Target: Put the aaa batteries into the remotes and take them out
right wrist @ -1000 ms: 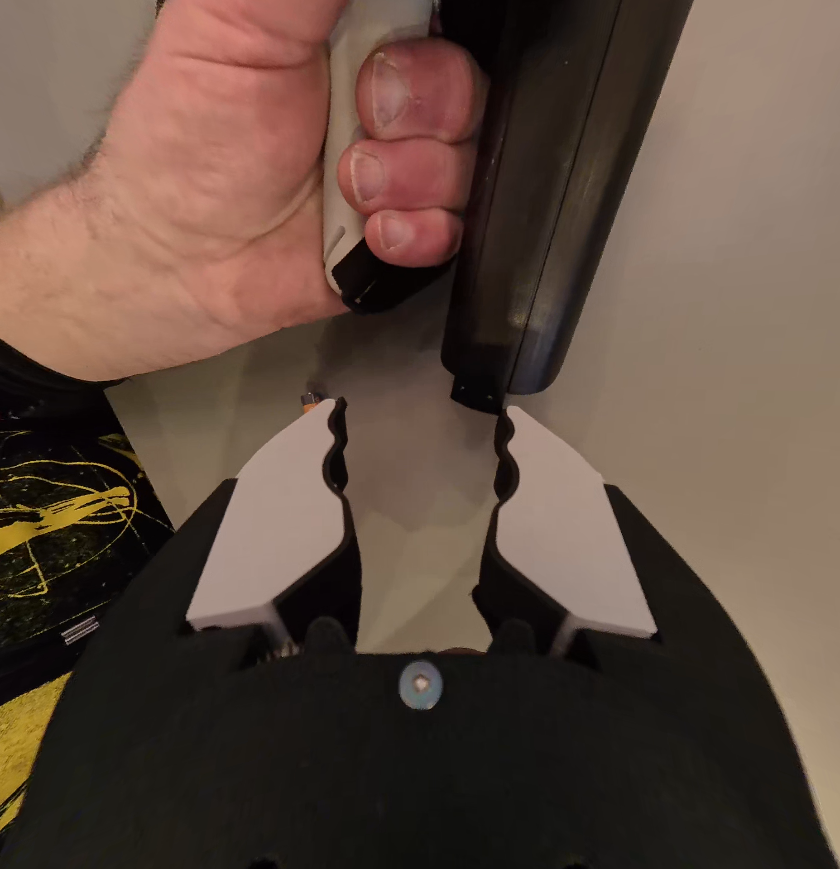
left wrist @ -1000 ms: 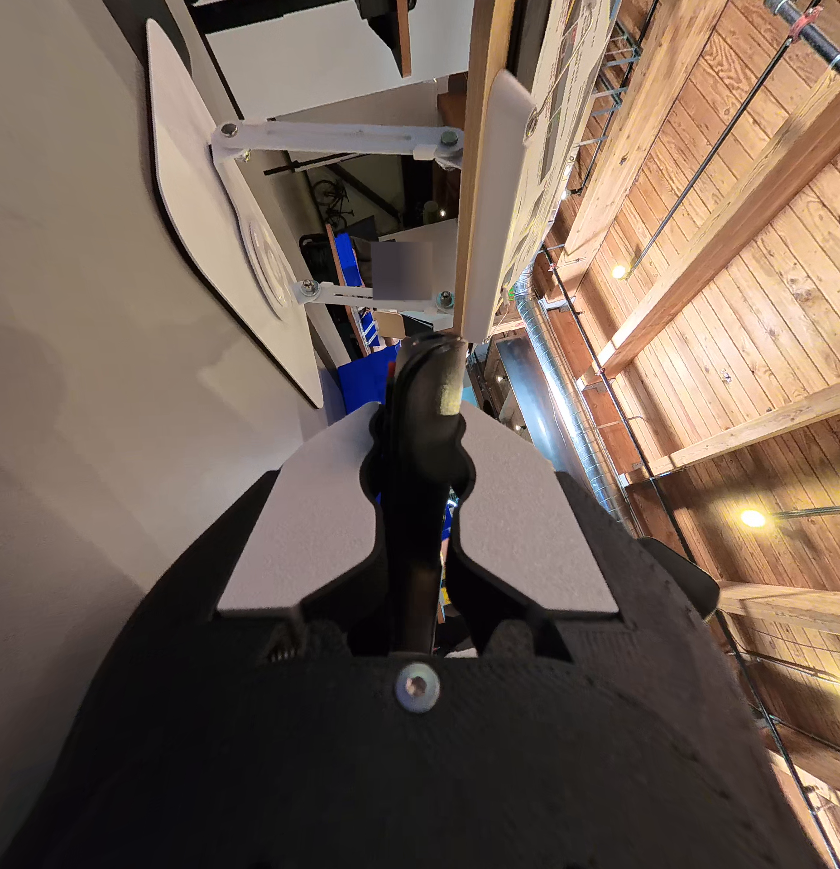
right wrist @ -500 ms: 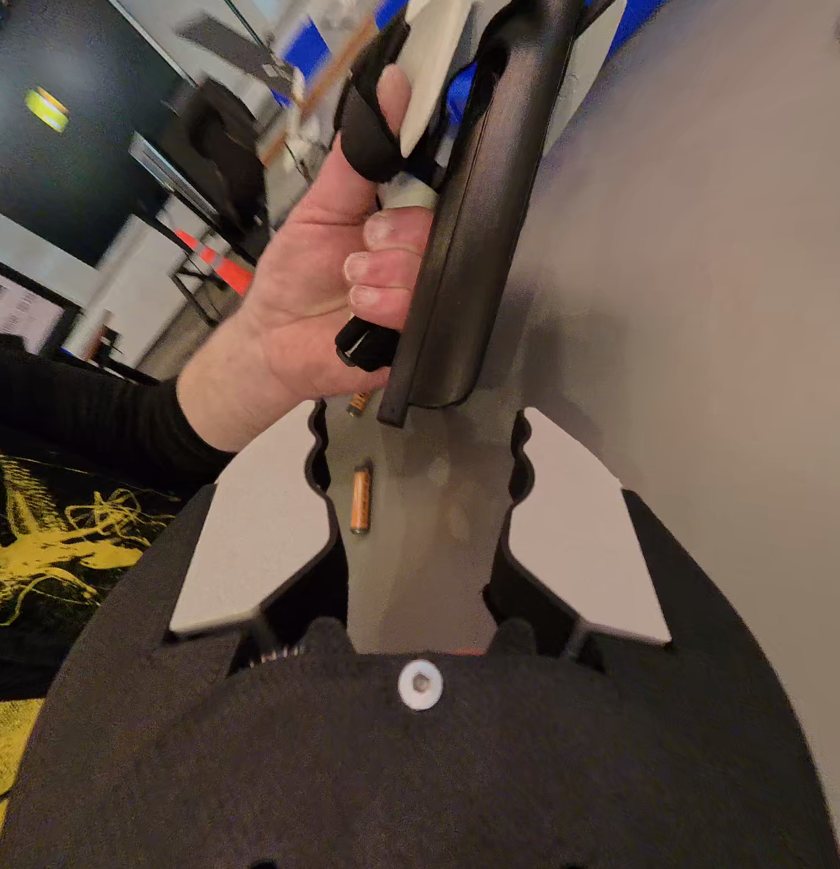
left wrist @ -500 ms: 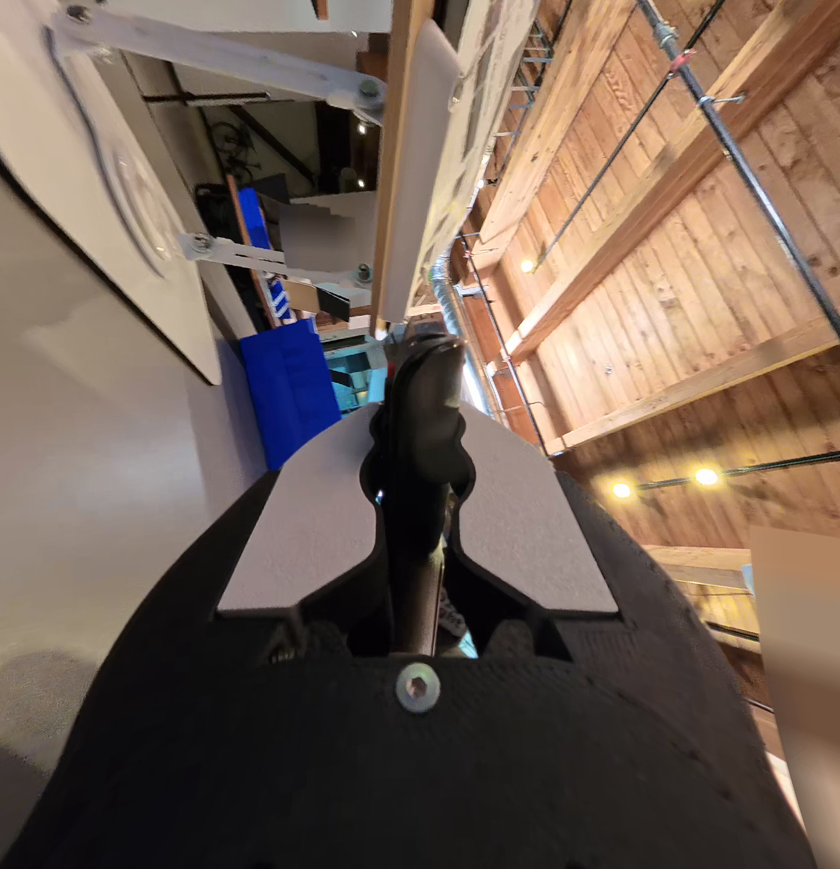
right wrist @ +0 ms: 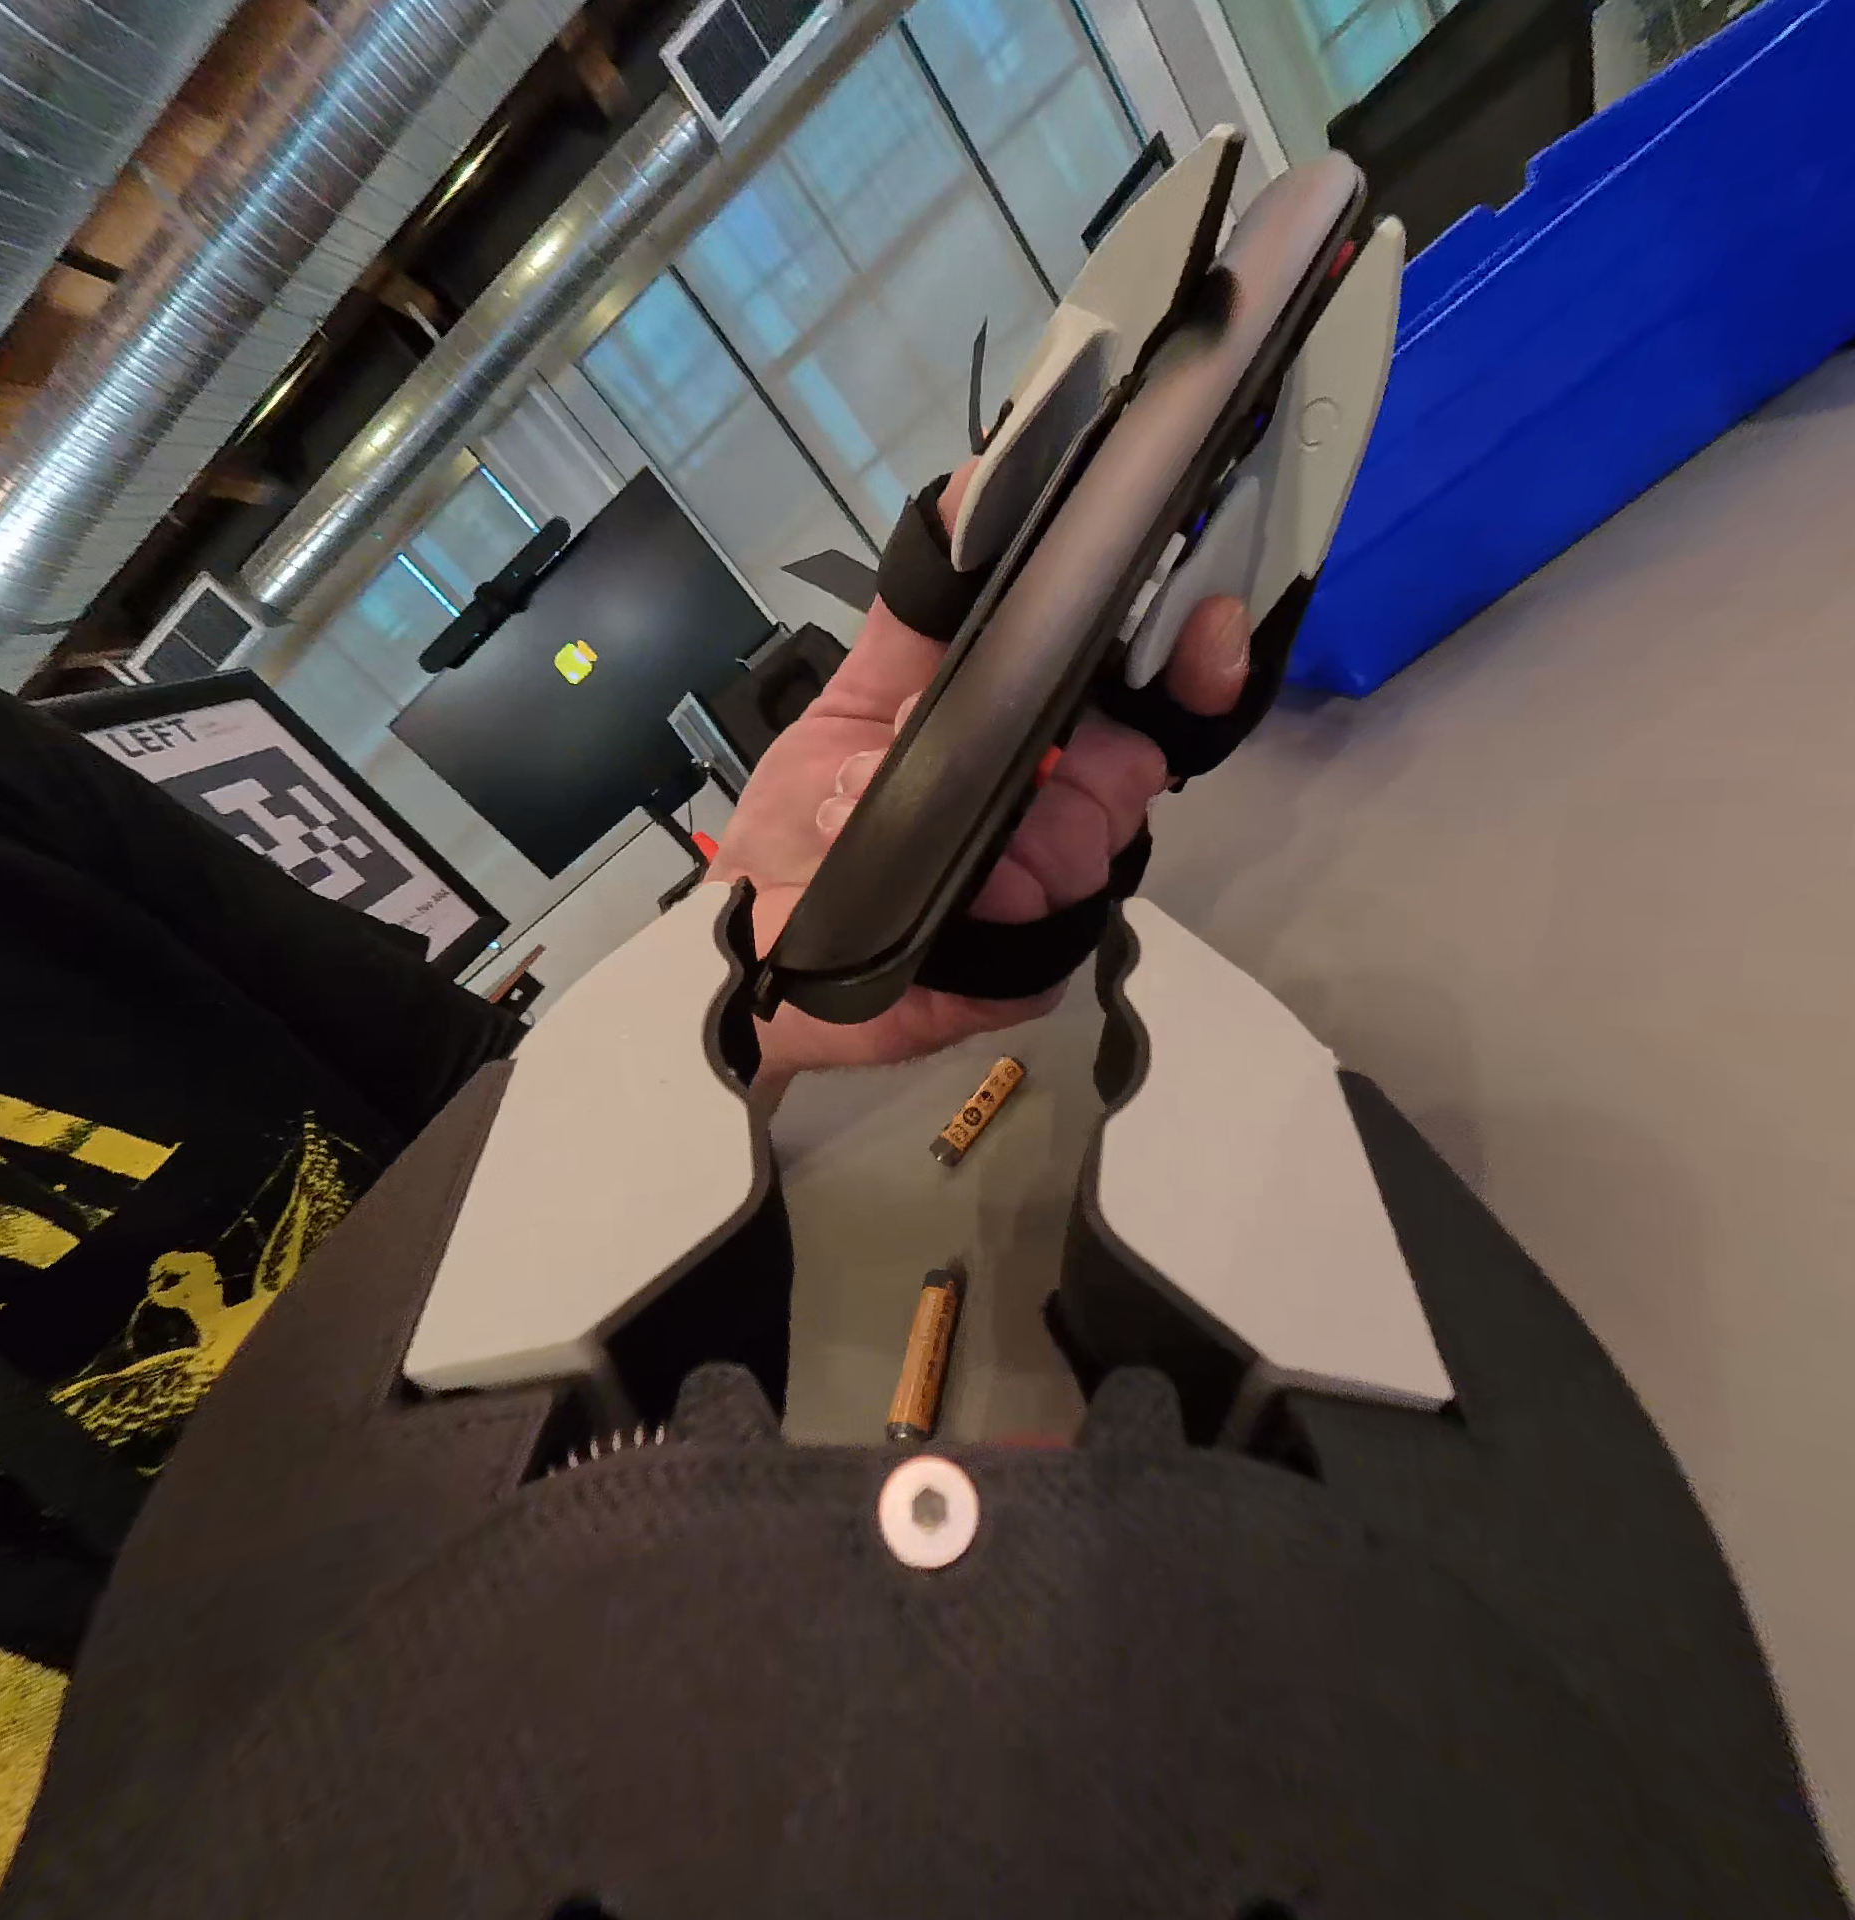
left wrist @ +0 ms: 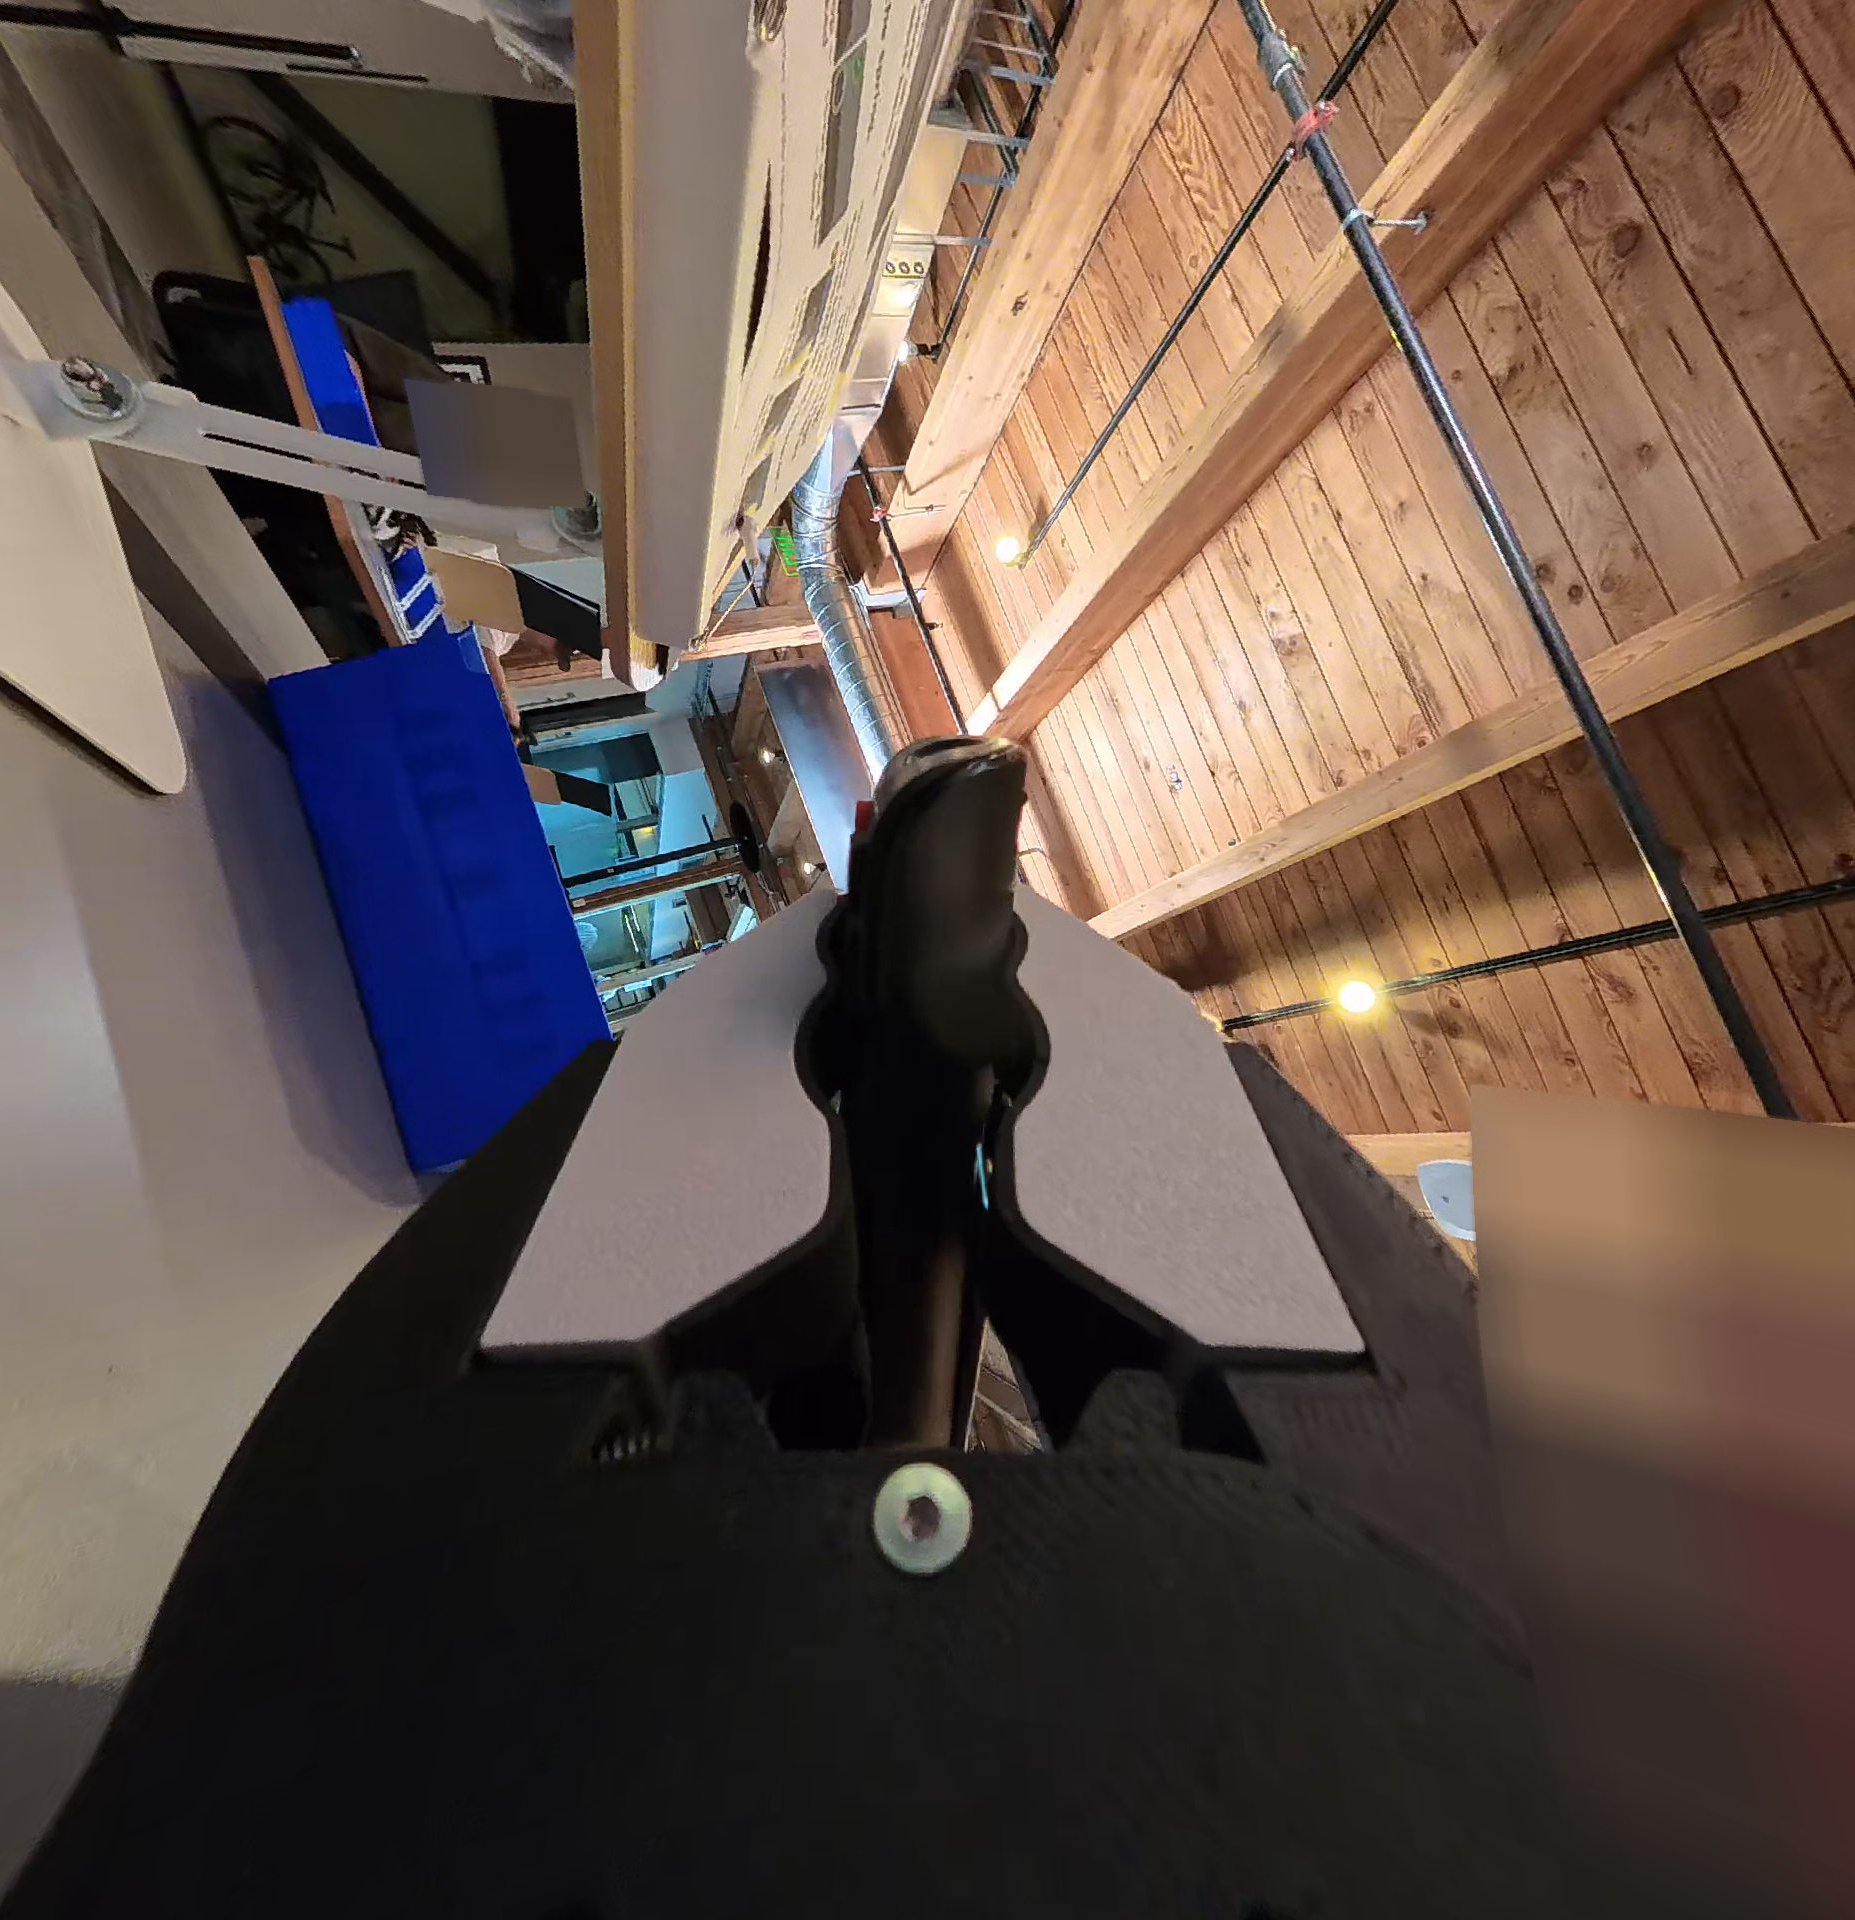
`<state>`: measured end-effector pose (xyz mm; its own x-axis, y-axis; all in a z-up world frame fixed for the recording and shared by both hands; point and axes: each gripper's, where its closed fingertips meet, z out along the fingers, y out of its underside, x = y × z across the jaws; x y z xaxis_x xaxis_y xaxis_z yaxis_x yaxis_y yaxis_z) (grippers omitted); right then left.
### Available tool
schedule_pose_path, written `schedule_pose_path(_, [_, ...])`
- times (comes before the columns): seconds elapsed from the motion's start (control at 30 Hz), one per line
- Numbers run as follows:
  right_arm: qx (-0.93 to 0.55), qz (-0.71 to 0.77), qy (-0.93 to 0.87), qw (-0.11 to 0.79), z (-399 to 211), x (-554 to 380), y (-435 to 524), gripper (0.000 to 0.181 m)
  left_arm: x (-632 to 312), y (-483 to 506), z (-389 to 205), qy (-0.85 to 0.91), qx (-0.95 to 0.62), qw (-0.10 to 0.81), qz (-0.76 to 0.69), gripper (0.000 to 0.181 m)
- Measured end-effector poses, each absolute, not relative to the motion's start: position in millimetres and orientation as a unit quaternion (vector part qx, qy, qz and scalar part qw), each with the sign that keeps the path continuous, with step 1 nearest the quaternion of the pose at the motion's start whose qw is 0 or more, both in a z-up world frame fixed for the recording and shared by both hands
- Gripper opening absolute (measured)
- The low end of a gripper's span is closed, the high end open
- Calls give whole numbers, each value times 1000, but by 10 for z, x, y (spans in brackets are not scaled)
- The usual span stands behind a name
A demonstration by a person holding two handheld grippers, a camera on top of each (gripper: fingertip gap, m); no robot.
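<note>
Right gripper (right wrist: 923, 997): jaws spread wide, holding nothing. Between them, two copper-coloured cylindrical AAA batteries (right wrist: 924, 1354) lie lengthwise on the matte grey table (right wrist: 1525, 883). Beyond, the left gripper (left wrist: 921, 940) clamps a long glossy black plastic remote (right wrist: 1016, 665), long axis running upward and away.

Between the spread fingers of our right gripper (right wrist: 918, 971) we see two batteries on the grey table (right wrist: 1525, 883): the nearer battery (right wrist: 923, 1356) close to the palm, the farther battery (right wrist: 977, 1110) ahead. Beyond the tips, the left gripper (right wrist: 1287, 197) clamps the black remote (right wrist: 1016, 665), tilted.
</note>
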<state>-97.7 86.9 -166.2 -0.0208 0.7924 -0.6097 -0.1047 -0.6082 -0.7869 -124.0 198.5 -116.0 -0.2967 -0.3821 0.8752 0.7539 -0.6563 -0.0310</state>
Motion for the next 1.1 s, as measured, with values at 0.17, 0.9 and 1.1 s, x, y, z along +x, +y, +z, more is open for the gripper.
schedule_pose_path(0.17, [-609, 664, -262, 347, -1623, -940, 887, 68, -1270, 2014, -1211, -208, -474, 368, -772, 25])
schedule_pose_path(0.9, [-674, 650, -128, 328, -1689, -776, 778, 5, -1391, 2015, -1163, -189, -500, 446, -718, 25])
schedule_pose_path(1.1, [-660, 669, -100, 327, -1643, -756, 793, 1, -1418, 2018, -1165, -187, -503, 458, -709, 24])
